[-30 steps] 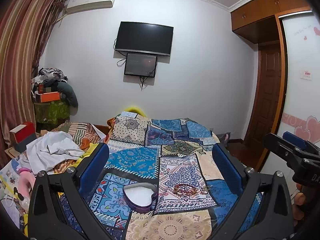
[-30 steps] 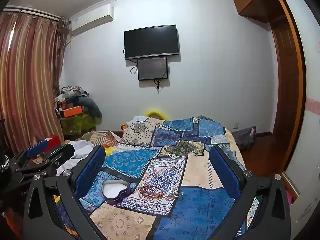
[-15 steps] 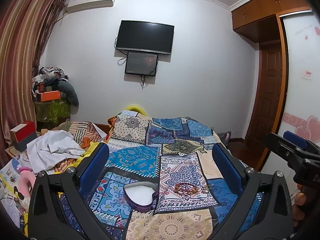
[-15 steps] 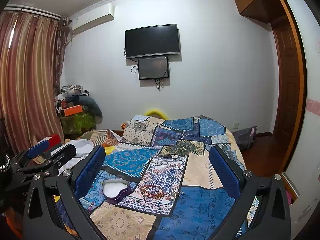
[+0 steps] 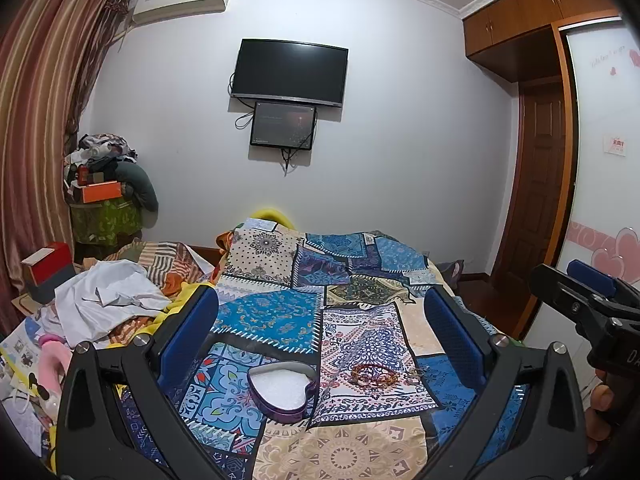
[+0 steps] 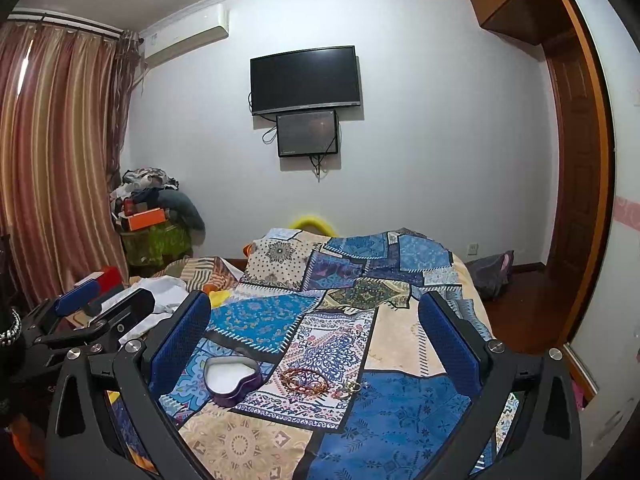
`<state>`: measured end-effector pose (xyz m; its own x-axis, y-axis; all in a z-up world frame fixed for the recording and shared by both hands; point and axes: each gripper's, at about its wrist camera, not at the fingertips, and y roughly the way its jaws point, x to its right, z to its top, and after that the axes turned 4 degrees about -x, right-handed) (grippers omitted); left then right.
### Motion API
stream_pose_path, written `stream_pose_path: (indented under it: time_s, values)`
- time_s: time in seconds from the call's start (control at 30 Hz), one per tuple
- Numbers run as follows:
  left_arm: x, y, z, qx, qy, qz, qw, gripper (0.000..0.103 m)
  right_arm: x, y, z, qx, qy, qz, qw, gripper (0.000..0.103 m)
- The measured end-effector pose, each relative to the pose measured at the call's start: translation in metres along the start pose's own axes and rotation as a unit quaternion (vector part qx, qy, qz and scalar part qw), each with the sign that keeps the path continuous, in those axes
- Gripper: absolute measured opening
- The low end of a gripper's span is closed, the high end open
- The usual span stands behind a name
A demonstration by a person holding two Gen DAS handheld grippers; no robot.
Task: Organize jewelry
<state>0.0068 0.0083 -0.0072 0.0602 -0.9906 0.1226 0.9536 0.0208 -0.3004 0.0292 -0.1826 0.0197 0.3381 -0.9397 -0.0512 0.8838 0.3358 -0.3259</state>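
A purple heart-shaped box point(image 5: 282, 390) with a white lining lies open on the patchwork bedspread point(image 5: 360, 280); it also shows in the right wrist view point(image 6: 231, 379). Reddish-brown bracelets point(image 5: 374, 374) lie just right of it, with small gold rings point(image 6: 349, 388) beside the bracelets point(image 6: 305, 380). My left gripper point(image 5: 320, 334) is open and empty, held above the bed short of the box. My right gripper point(image 6: 314, 340) is open and empty, also above the bed. Each gripper shows at the edge of the other's view.
A heap of white cloth and clothes point(image 5: 104, 300) lies left of the bed. A wardrobe point(image 5: 600, 180) and wooden door point(image 5: 540, 184) stand at the right. A wall TV point(image 5: 290, 72) hangs ahead. Curtains point(image 6: 52, 168) hang on the left.
Both views have shifted only slightly. Both grippers stay open and nothing on the bed has moved.
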Motion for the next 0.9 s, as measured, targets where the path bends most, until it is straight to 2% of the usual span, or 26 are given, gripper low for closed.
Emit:
stream_pose_path:
  time_s: [0.9]
  values:
    - [0.0002,0.0008,-0.0008,-0.001,-0.001,0.001,1.0000,0.103,0.0003,0.0043,-0.0014,-0.005,0.002,0.000,1.000,0.103]
